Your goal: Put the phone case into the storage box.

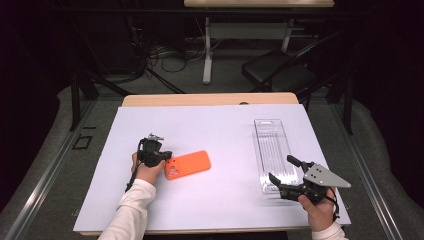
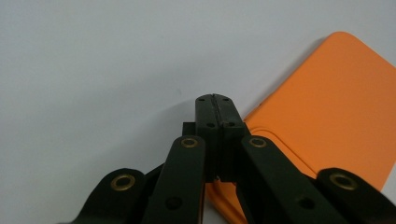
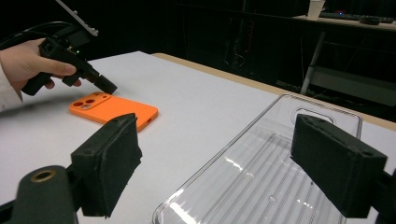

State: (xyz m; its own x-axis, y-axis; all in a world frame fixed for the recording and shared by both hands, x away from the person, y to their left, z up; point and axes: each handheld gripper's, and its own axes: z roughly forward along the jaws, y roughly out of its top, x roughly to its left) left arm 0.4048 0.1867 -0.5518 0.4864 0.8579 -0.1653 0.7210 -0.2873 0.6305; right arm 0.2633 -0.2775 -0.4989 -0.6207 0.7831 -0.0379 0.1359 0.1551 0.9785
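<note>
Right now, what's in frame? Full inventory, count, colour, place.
phone case: 1, orange, flat on the sheet, left of centre, camera cut-outs toward the left gripper
clear tray: 1, transparent plastic, long, on the sheet's right side
sheet: 1, white, covering the table top
table: 1, light wood edge at the far side
chair: 1, black, on the floor behind the table
left gripper: 1, black, shut, tip at the case's end
right gripper: 1, black, open, at the tray's near end
hands: 2, white sleeves

A high view looks forward and down over the whole table [image 1: 215, 200]. Each gripper view sits low, close to the tabletop. All three share the orange phone case [image 1: 187, 164].
</note>
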